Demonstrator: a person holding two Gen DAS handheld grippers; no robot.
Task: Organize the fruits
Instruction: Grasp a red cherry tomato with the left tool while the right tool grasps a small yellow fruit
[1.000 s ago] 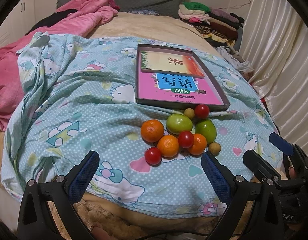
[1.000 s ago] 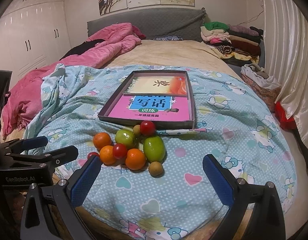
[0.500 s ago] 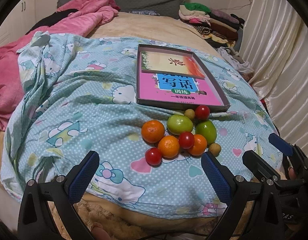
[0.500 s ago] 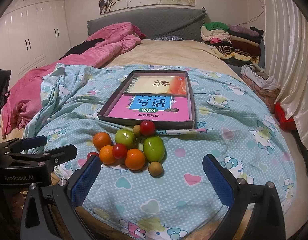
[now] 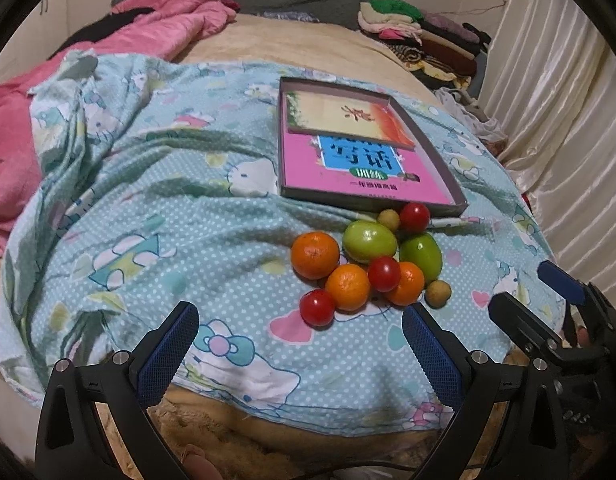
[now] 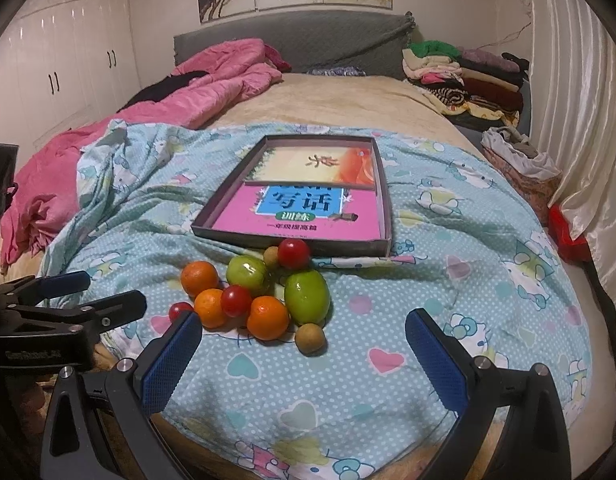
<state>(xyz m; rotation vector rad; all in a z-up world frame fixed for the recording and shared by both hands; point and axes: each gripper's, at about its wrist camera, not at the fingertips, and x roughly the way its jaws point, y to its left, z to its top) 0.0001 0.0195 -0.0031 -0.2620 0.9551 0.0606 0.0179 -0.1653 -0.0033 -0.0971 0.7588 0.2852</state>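
On the bed (image 6: 347, 96), atop the blue cartoon-print sheet (image 6: 447, 264), the fruit lies bunched in one pile just at the near edge of the shallow tray (image 6: 387, 216), which holds two booklets and no fruit. You are at the outset of the sorting: nothing is lifted, and both tools hover short of the pile. Your left hand-held gripper (image 5: 300, 344) has its fingers spread wide with nothing between them; your right hand-held gripper (image 6: 304, 356) is likewise spread and empty.

From the right wrist view, the small brown fruit (image 6: 310, 338) sits closest, at 12 o'clock from the gap between the fingers, with a green fruit (image 6: 307, 297) touching it at 12 o'clock beyond and an orange (image 6: 267, 317) just at its 10 o'clock. From the left wrist view, a cherry tomato (image 5: 317, 307) lies nearest, almost dead ahead, touching another orange (image 5: 347, 287).

The next move, I judge, calls for picking an outlying piece first (the pile is tight, and round fruit on soft bedding will roll if nudged). Come down straight over it, fingers straddling it clear of its neighbours, and close gently. Where each kind should go is not shown; the tray seems the likely place.
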